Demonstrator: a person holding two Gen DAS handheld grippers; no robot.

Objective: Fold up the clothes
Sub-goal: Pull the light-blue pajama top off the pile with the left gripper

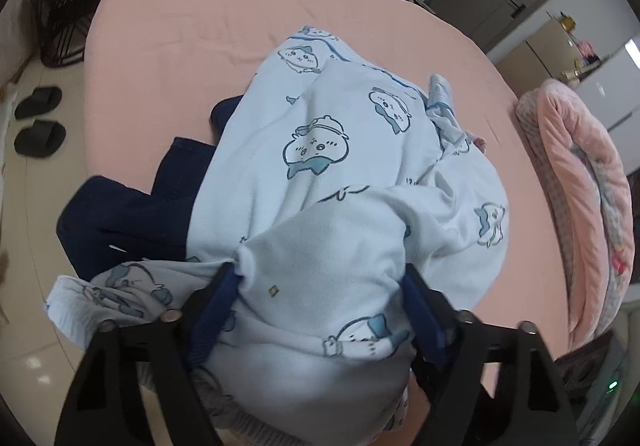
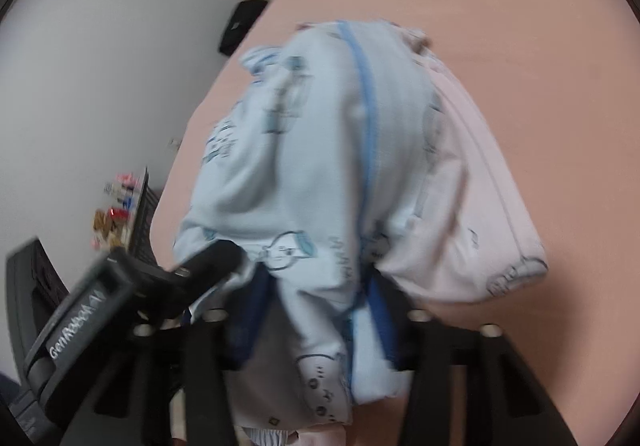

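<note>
Both tongs, left tongs (image 1: pixel 320 278) and right tongs (image 2: pixel 316 278), clamped on light-blue pyjama garment (image 1: pixel 332 149), bunched between them.

Left gripper (image 1: pixel 320 286) pitches steeply downward, its fingers (image 1: pixel 218 306) pressing bunched cloth between them. Right gripper (image 2: pixel 316 294) also angles down, its blue-padded fingers (image 2: pixel 380 322) clamped on cloth.
</note>
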